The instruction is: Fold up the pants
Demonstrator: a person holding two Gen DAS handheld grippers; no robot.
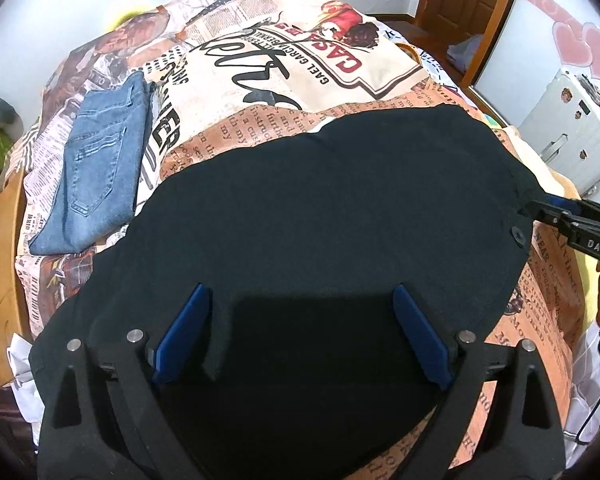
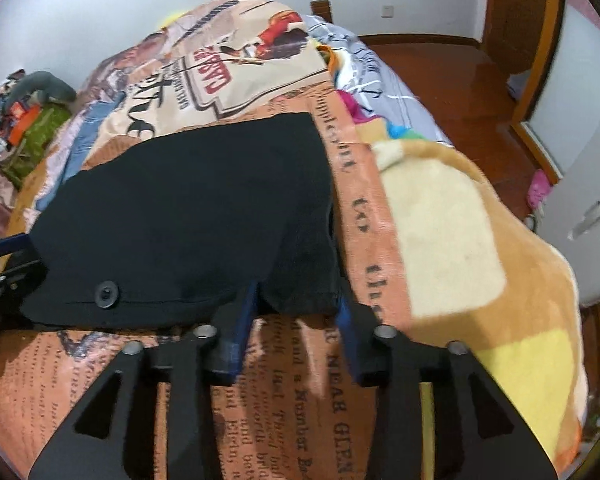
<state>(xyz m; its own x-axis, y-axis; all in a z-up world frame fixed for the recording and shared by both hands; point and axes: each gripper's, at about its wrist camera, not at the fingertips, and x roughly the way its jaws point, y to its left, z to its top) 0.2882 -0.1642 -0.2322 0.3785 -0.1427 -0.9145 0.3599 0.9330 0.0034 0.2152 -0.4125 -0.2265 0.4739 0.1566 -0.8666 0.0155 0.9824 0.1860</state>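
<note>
Black pants [image 1: 320, 220] lie flat on the bed [image 1: 300, 60], waistband end with its button [image 1: 516, 235] toward my right. My left gripper [image 1: 300, 320] hovers over the near part of the cloth, jaws spread wide, holding nothing. My right gripper [image 2: 296, 312] sits at the waistband corner, jaws part open with the hem between them; whether they grip the cloth I cannot tell. Judged step: seize both ends for a fold. Procedure: lower the left jaws onto the cloth edge and pinch all layers; confirm the right jaws bite both layers. Lift evenly, keep the cloth taut, avoid dragging the bedcover. Folded jeans [image 1: 100, 168] lie well apart at left.
</note>
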